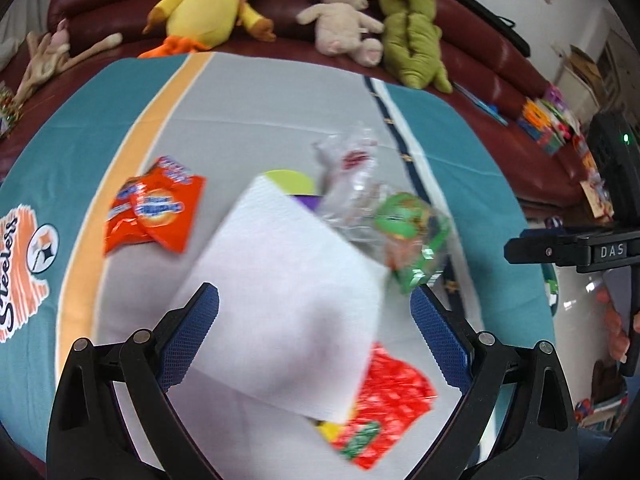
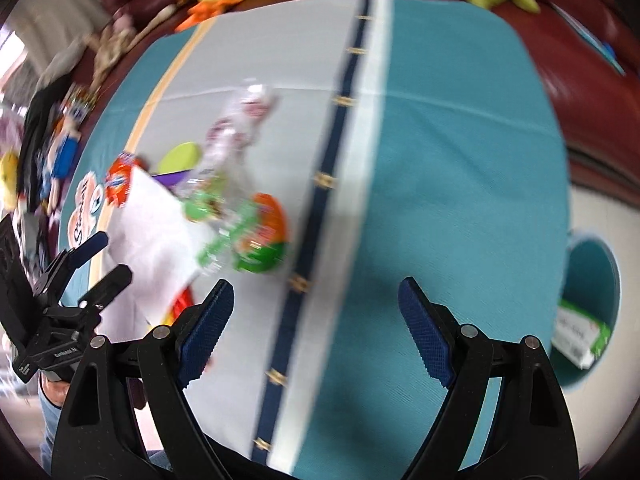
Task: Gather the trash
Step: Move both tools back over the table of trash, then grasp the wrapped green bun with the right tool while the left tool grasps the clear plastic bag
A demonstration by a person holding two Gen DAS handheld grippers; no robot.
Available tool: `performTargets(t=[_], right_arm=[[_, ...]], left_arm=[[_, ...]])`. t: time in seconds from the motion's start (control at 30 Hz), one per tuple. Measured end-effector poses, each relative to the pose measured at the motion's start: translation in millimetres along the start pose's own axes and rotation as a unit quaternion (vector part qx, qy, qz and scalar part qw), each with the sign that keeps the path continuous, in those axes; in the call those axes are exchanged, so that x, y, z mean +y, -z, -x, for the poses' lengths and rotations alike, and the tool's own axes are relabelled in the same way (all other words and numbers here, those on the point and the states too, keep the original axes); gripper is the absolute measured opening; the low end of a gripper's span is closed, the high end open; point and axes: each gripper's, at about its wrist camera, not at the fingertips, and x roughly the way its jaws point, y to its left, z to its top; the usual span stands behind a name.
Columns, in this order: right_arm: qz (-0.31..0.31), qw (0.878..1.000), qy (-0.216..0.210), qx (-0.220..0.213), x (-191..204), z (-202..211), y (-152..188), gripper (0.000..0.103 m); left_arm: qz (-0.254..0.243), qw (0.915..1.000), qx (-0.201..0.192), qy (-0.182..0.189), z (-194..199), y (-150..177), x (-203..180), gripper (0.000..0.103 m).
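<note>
Left hand-held gripper (image 1: 314, 300) hangs wide open over the white napkin (image 1: 288, 300) on the desk (image 1: 248, 120), right hand-held gripper (image 2: 316, 308) open and empty too; napkin looks feather-light, limp, so pinch an edge

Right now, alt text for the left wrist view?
Open left claw hovers over a white napkin on a striped tablecloth, amid an orange snack wrapper, red wrapper and clear plastic bag.
</note>
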Motion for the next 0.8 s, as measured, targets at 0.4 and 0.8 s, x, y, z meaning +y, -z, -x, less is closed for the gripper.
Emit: performTargets(t=[0.4,0.8], right_arm=[[0.071,0.997,-0.012,0.033,69.9,-54.4,-48.3,0.081],[0.085,0.996,-0.029,0.028,69.4,-61.8,-48.0,0.060]], left_arm=[[0.031,0.9995,0.008,-0.008,-12.9,-9.7,45.4,0.097],[0.028,0.9996,0.004,0.000,-14.0,-19.6,45.1,0.097]])
